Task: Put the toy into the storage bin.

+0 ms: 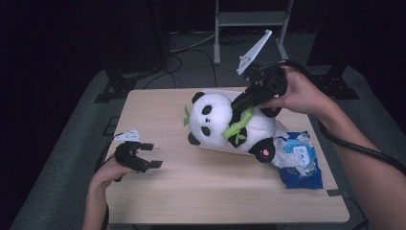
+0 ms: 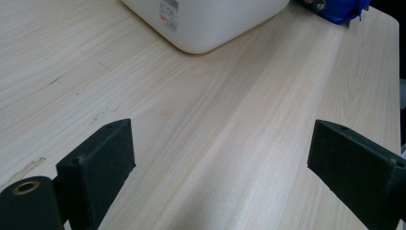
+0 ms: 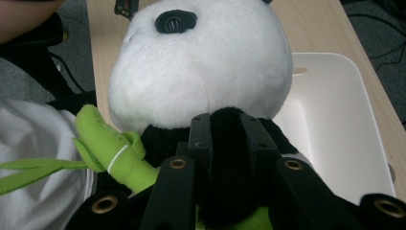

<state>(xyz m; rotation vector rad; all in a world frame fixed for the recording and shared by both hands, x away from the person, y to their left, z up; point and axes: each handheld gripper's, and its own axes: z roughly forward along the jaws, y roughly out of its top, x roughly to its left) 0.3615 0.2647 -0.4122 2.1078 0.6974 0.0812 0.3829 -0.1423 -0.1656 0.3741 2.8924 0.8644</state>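
Observation:
A black-and-white panda plush [image 1: 215, 120] with a green bamboo stick [image 1: 239, 123] lies over a white tub [image 3: 335, 124] at the middle of the table. My right gripper [image 1: 238, 103] comes in from the far right and is shut on the panda. In the right gripper view the jaws pinch black fur just below the white head [image 3: 201, 67], next to the bamboo [image 3: 107, 143]. My left gripper [image 1: 154, 155] hovers low at the table's front left, open and holding nothing. In the left gripper view its jaws stand wide over bare wood, with the tub [image 2: 206, 24] ahead.
A blue wet-wipe pack [image 1: 299, 160] lies right of the panda, touching its foot, and shows as a blue corner [image 2: 335, 8] beyond the tub. The wooden table [image 1: 191, 191] has bare room along its front and left. A metal stand [image 1: 249, 19] is behind the table.

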